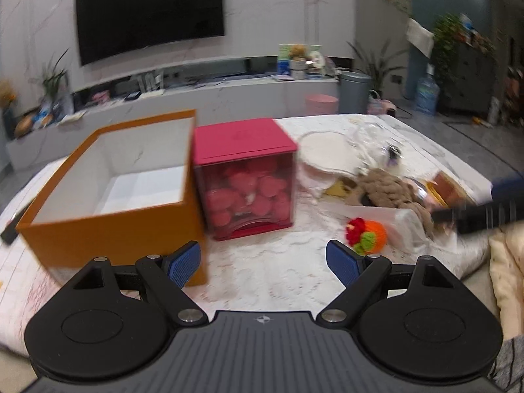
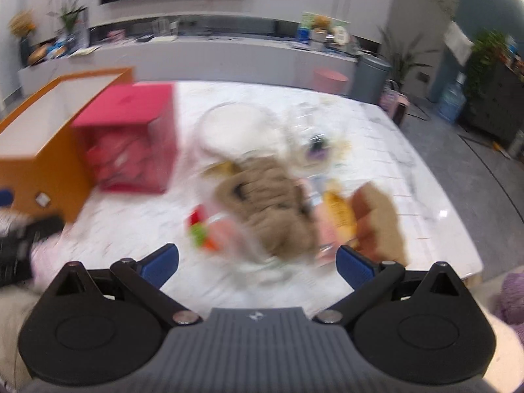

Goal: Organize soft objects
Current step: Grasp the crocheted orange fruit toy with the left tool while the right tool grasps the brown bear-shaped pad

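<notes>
An open orange box (image 1: 108, 193) with a white inside stands on the white table (image 1: 278, 262), left of a pink cube box (image 1: 245, 177) holding red soft pieces. A brown knitted piece (image 1: 389, 190) lies in a pile at the right, with an orange, red and green crochet toy (image 1: 368, 234) in front of it. My left gripper (image 1: 263, 263) is open and empty, low over the table before the pink box. My right gripper (image 2: 257, 263) is open and empty, just short of the blurred brown knit (image 2: 268, 203) and the toy (image 2: 201, 229).
Clear plastic bags (image 1: 376, 140), a white round pad (image 1: 322, 150) and a yellow packet (image 2: 339, 216) lie in the pile. A dark remote (image 1: 11, 229) lies at the table's left edge. A TV wall, a low cabinet and a bin (image 1: 353, 91) stand behind.
</notes>
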Demonstrator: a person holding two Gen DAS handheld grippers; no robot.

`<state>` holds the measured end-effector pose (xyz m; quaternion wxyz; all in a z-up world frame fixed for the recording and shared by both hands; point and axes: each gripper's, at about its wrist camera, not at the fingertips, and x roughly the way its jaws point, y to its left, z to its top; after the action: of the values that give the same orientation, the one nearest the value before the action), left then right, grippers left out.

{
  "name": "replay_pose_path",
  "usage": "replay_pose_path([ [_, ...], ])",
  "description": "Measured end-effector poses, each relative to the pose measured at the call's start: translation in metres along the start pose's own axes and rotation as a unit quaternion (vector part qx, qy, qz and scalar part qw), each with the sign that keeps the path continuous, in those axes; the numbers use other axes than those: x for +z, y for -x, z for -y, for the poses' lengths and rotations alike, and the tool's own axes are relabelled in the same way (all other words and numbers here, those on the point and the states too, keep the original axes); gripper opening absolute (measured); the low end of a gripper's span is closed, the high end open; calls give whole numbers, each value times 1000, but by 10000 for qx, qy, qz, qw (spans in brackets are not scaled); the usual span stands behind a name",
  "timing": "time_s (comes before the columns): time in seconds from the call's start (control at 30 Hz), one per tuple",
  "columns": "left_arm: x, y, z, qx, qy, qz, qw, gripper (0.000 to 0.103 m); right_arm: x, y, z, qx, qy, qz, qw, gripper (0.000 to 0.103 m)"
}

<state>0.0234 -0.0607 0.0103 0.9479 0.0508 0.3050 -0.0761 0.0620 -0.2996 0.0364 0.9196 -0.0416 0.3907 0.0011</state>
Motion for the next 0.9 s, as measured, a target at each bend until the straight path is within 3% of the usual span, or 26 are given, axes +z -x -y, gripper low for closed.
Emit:
replay_pose_path([
  [0.13, -1, -15, 30, 40, -403, -177, 9990, 101, 28, -10, 34, -68, -276, 65, 9996, 100],
  [0.33, -7, -36, 73, -446, -729, -216, 9961, 101, 64, -31, 75, -352, -291, 278, 9986, 100],
  [0.53, -16, -62, 94, -685, -756, -184, 9946, 101, 49, -66, 97, -522, -83, 167, 9985, 100],
  [0.67, -32, -71, 86, -931, -857, 107, 9919, 101, 34, -91, 110, -765, 188, -92, 9969, 92],
  [0.83, -37, -89, 74, -1204, -982, 234, 9876, 101, 26, -116, 129, -413, -67, -426, 9982, 92],
  [0.9, -32, -99, 70, -1451, -943, 83, 9849, 101, 26, -126, 131, -360, -102, -480, 9981, 92],
])
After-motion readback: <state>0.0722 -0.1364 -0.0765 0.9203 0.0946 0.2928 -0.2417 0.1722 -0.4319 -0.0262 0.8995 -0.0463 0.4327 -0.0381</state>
